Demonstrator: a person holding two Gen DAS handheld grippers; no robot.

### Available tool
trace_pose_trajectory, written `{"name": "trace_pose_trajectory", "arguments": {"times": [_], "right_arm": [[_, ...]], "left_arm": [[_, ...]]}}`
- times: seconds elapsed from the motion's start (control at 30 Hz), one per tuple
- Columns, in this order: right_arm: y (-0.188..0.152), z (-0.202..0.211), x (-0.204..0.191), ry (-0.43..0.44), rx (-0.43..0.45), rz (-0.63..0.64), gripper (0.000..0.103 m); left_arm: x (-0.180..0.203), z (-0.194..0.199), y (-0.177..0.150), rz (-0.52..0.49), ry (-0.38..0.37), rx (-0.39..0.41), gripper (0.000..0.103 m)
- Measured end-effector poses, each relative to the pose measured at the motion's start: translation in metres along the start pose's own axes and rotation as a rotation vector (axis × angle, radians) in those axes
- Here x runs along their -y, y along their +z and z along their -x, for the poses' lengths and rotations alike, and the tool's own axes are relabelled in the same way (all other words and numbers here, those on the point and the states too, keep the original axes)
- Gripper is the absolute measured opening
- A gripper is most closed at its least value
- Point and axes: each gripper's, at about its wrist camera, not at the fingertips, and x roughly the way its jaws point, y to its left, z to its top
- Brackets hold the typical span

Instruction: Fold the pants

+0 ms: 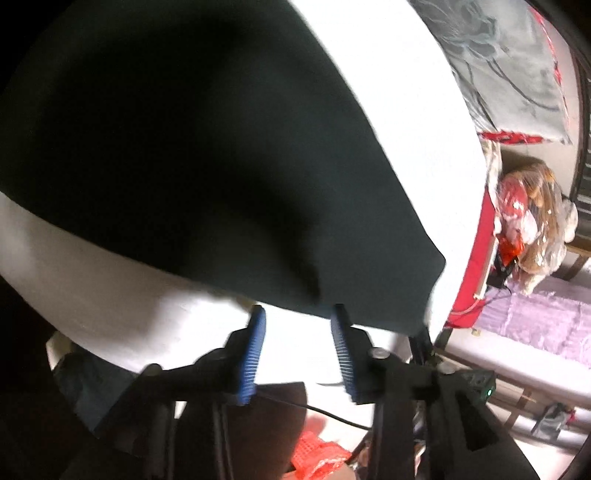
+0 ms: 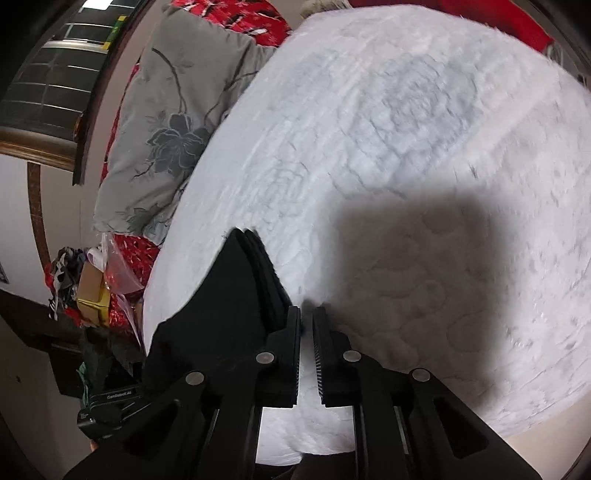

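A white quilted bed cover (image 2: 388, 122) with a stitched rose pattern spreads across the bed. Beside it lies a grey pillow (image 2: 166, 125) printed with dark flowers, over red patterned fabric (image 2: 236, 18). A plastic-wrapped bundle (image 1: 532, 221) sits near a lilac blanket (image 1: 546, 325).

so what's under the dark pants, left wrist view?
The dark pants lie on a white quilted blanket, which shows on both sides. Anything beneath the fabric itself is covered.

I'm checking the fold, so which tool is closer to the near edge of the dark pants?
Left. The left tool has its tips at the pants hem; the right tool has them just beside its tips.
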Motion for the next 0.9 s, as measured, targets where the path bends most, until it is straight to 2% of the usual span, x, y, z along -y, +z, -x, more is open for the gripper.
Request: {"name": "trace_pose_trajectory", "arguments": {"times": [0.07, 0.13, 0.27, 0.43, 0.6, 0.7, 0.8, 0.9], "right_arm": [[0.007, 0.002, -0.003, 0.022, 0.000, 0.000, 0.024], [0.016, 0.002, -0.007, 0.043, -0.010, 0.009, 0.042], [0.032, -0.010, -0.020, 0.042, -0.062, 0.061, 0.043], [0.046, -0.021, -0.017, 0.047, -0.116, 0.031, 0.043], [0.054, -0.026, -0.013, 0.066, -0.170, 0.008, 0.045], [0.058, -0.033, -0.009, 0.085, -0.218, -0.011, 0.046], [0.065, -0.046, -0.008, 0.109, -0.267, -0.021, 0.046], [0.077, -0.058, -0.014, 0.123, -0.296, -0.011, 0.046]], "left_arm": [[0.016, -0.007, -0.007, -0.035, -0.005, -0.015, 0.039], [0.025, -0.016, -0.013, -0.042, -0.007, -0.033, 0.039], [0.040, -0.039, -0.019, -0.027, -0.026, -0.074, 0.039], [0.052, -0.068, -0.022, 0.009, -0.062, -0.109, 0.039], [0.042, -0.088, -0.018, 0.112, -0.164, -0.110, 0.039], [0.032, -0.095, -0.018, 0.218, -0.228, -0.095, 0.038], [0.027, -0.101, -0.021, 0.280, -0.253, -0.072, 0.038], [0.023, -0.100, -0.025, 0.300, -0.258, -0.055, 0.038]]}}
